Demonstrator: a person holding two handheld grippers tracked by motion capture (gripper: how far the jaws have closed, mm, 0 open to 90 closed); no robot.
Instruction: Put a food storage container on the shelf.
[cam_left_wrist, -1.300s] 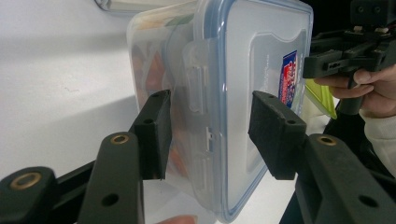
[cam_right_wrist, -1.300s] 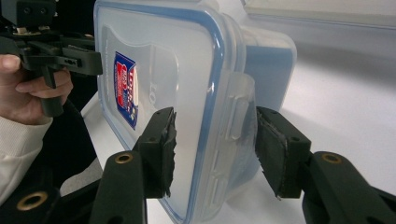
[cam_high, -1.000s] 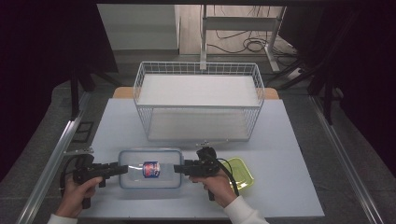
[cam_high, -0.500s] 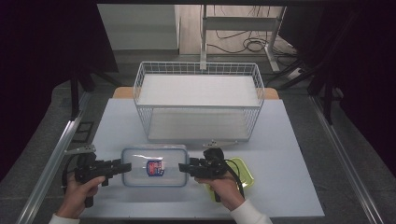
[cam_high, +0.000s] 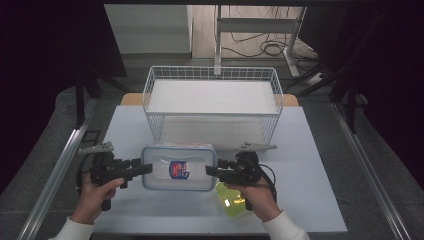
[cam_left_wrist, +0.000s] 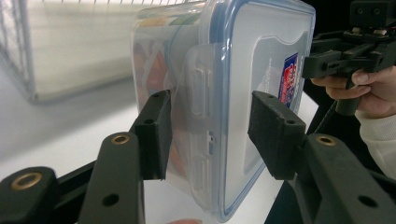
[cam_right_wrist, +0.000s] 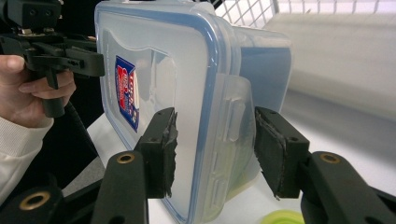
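A clear plastic food container (cam_high: 179, 167) with a blue-rimmed snap lid hangs between two hand-held grippers, just in front of a white wire basket (cam_high: 212, 102) at the far side of a pale table (cam_high: 310, 170). The high view shows the left gripper (cam_high: 145, 168) at the container's left end and the right gripper (cam_high: 212, 171) at its right end, each held in one of the person's hands, and a translucent yellow-green lid or dish (cam_high: 231, 204) lying on the table below the right hand. The left gripper view (cam_left_wrist: 208, 135) shows its black padded jaws closed on the container's end, either side of a moulded locking flap, with coloured shapes faintly visible through the wall. The right gripper view (cam_right_wrist: 215, 147) shows the same hold on the opposite flap, one foam pad (cam_right_wrist: 170, 144) looking worn and ragged. A blue and red label (cam_right_wrist: 127, 93) sits on the lid; its writing is too small to read.
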